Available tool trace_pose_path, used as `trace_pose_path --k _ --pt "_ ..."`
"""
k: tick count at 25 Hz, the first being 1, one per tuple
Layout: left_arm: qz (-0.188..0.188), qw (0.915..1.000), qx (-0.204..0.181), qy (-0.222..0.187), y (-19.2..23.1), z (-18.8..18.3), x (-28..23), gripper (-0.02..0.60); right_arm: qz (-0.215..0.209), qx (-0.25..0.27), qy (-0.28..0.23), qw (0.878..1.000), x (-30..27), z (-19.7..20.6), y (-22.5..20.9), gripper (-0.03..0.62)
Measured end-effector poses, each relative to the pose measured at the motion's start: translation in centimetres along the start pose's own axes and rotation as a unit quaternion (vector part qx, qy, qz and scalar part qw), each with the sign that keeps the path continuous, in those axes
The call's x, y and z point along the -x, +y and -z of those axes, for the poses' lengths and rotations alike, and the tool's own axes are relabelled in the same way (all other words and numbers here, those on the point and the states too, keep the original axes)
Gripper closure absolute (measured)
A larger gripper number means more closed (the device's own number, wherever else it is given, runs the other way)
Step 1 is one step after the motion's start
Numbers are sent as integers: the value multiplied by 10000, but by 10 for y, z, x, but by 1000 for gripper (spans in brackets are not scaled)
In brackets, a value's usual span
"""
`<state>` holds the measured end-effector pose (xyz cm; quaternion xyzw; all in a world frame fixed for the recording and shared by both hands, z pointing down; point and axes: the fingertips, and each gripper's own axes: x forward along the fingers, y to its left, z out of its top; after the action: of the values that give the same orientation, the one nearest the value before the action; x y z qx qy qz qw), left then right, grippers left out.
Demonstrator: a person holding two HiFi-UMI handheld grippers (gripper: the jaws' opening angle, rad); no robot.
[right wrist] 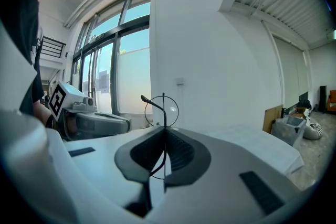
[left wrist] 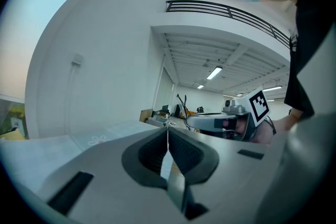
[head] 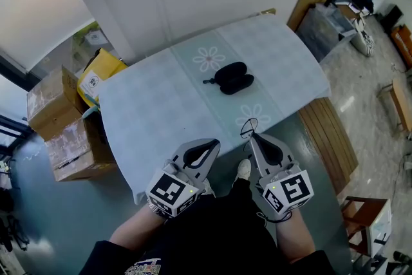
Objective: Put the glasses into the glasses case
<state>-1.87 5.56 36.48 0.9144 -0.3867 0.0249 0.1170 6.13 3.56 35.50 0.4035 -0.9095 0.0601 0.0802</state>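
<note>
Now the right gripper (right wrist: pixel 164 131) pinches thin round wire glasses (right wrist: pixel 163 103), one lens poking past its tips; the left gripper (left wrist: pixel 167 131) is pressed together, empty.

Your two forearms enter the head view from 6 o'clock, side by side and close to your body. Your left gripper (head: pixel 212 145) (left wrist: pixel 167 130) sits at about 7 o'clock and points toward 1 o'clock; its jaws are pressed together with nothing between them. Your right gripper (head: pixel 252 137) (right wrist: pixel 164 131) sits just beside it at about 5 o'clock and points toward 11 o'clock, so the two tips lean toward each other without touching. Its jaws are closed on the thin wire glasses (head: pixel 248 128) (right wrist: pixel 163 110), which stick up past the tips.
</note>
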Motion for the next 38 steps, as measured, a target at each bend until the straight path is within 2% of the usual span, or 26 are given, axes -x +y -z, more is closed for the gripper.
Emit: trace_pose_path --k 17,26,38 --pt "-156 9998 -71 -62 18 -8 0 552 -215 123 33 9997 -26 -10 -5 569" --pt "-550 9984 117 -2 36 -7 -27 552 -568 102 87 9983 -55 -11 -37 569" --pt "-844 9961 239 -54 46 -14 -76 552 -1032 297 135 9941 -81 -17 -88 569"
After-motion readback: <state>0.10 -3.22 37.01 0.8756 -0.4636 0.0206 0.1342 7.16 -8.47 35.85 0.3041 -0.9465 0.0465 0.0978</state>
